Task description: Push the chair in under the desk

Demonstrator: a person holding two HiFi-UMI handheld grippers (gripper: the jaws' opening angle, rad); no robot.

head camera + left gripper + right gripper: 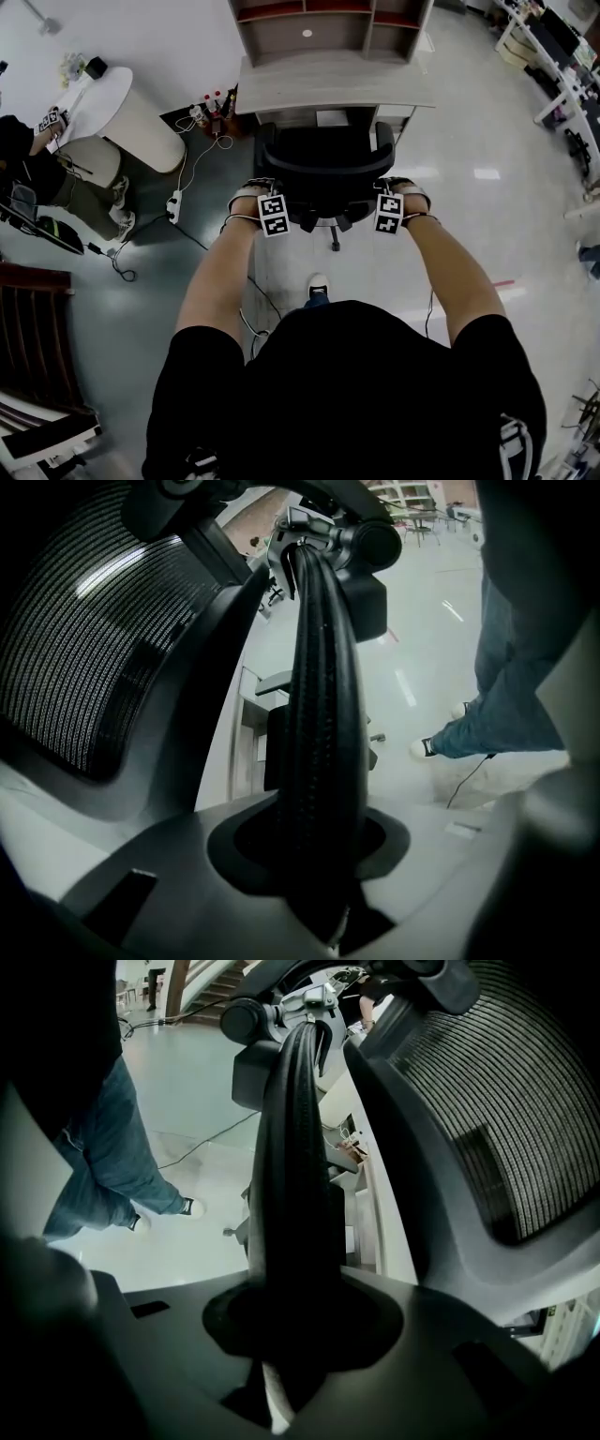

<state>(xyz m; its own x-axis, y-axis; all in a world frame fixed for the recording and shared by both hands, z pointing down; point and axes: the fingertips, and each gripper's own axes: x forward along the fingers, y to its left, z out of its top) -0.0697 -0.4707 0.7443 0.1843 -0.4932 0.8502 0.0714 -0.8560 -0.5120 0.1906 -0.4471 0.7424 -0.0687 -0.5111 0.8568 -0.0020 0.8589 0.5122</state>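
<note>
We record the office chair (323, 155) as black throughout. Its mesh back (84, 639) shows a fine grey-and-black weave, and the armrest pad (319, 714) is black with a fine ribbed grain. The desk (328, 89) is pale grey wood-grain, its hutch shelves (281, 11) reddish-brown. The marker cubes (273, 214) bear black squares on white. The floor (506, 234) is glossy pale grey. At upper left stands a white round table (112, 94); at lower left, dark brown wooden slats (33, 328). The jeans (511, 686) are blue, the shirt (347, 394) black.
</note>
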